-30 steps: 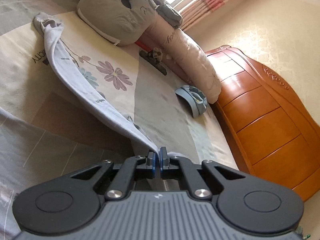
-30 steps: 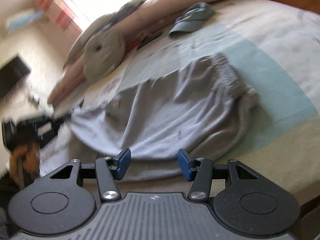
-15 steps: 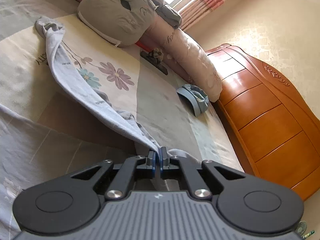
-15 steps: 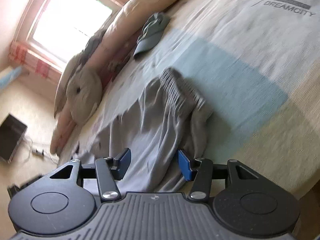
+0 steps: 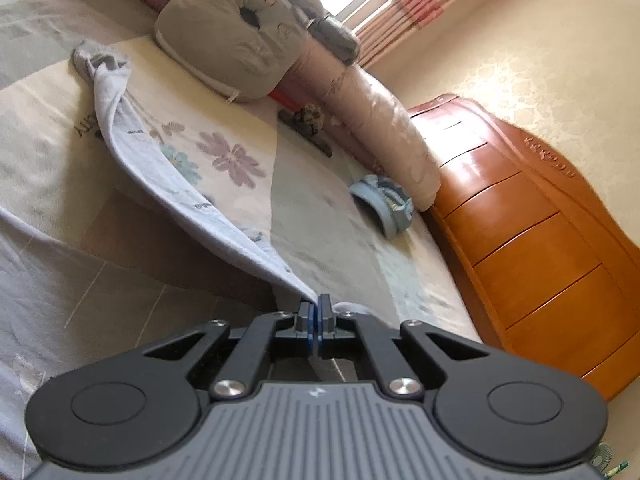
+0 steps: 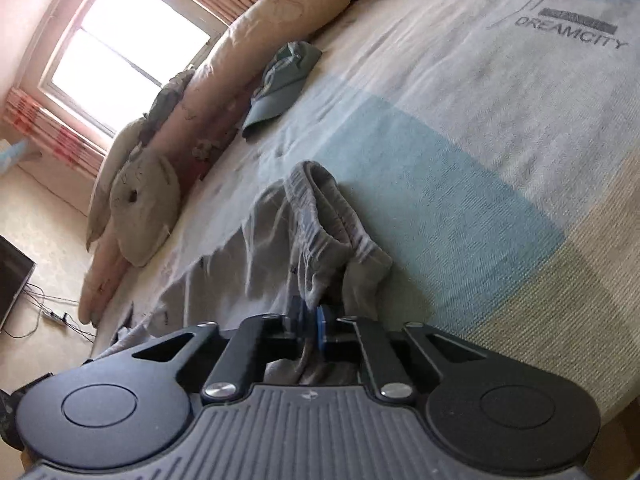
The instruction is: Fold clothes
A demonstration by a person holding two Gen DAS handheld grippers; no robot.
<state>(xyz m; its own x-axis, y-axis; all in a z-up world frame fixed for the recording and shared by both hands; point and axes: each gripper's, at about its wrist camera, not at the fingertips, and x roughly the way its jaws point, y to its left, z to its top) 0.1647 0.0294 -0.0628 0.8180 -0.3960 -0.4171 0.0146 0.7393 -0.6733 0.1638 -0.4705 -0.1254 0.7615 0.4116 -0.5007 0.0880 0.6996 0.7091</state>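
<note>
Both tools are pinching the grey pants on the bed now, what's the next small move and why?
Probably lift both hands and draw them apart. The left tool is shut on one end of the grey pants, the right tool on the bunched waistband, and the fabric between lies crumpled on the bed.

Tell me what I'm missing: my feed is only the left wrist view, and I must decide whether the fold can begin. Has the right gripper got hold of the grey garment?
Observer: Yes. The right gripper is shut on the grey garment, with bunched cloth pinched between its blue pads.
Operator: Which part of it?
Observer: The gathered elastic waistband end, which rises in a loop just ahead of the pads.
Operator: Anything lying in the way on that side?
Observer: A blue-grey cap sits farther up the bed, beside the long pink bolster and apart from the garment.
</note>
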